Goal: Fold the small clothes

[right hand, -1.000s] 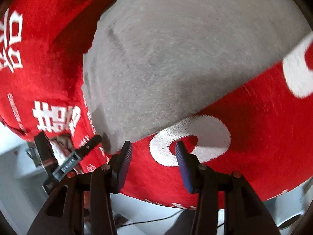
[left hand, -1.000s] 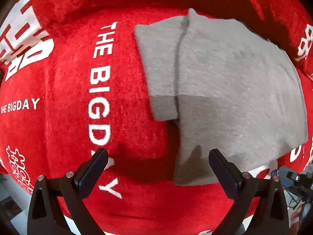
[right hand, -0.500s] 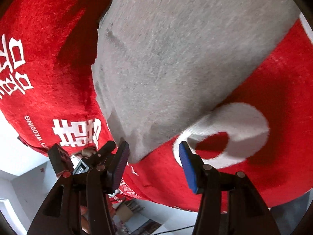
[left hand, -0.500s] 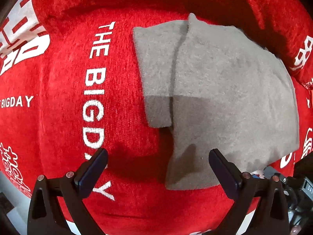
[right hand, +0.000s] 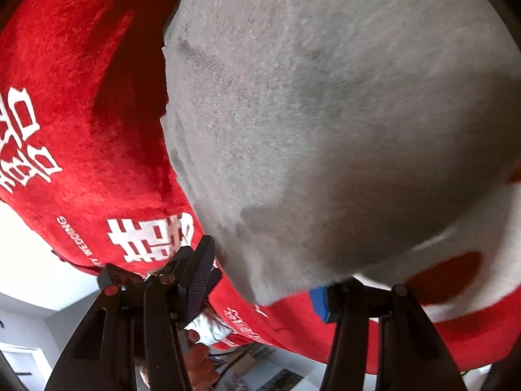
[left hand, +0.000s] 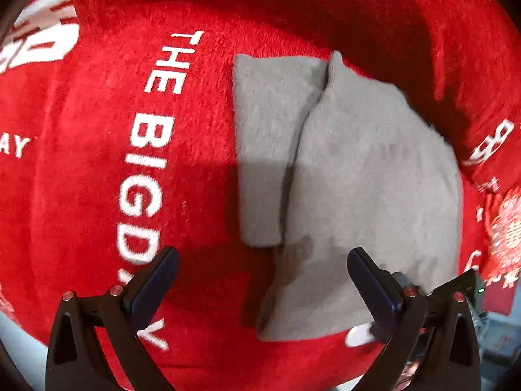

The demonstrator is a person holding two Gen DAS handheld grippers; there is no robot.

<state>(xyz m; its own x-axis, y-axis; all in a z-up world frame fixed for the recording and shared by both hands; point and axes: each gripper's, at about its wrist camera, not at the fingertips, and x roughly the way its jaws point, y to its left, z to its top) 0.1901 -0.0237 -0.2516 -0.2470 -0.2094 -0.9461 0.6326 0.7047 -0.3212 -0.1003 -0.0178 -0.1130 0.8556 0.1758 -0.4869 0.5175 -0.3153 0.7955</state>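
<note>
Grey garment (left hand: 364, 195) lies flat on the red printed cloth (left hand: 97, 179), one sleeve folded alongside the body. My left gripper (left hand: 260, 286) hangs wide and empty over the near hem. My right gripper (right hand: 263, 277) stands half-wide at the near corner, pads not pressing. Risk: closing low pinches the red cloth too; a shallow bite slips.

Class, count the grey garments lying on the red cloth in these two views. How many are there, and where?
1: a single grey fleece garment lies partly folded on the red plush cloth, right of its white lettering. Nothing shows beneath it.
</note>
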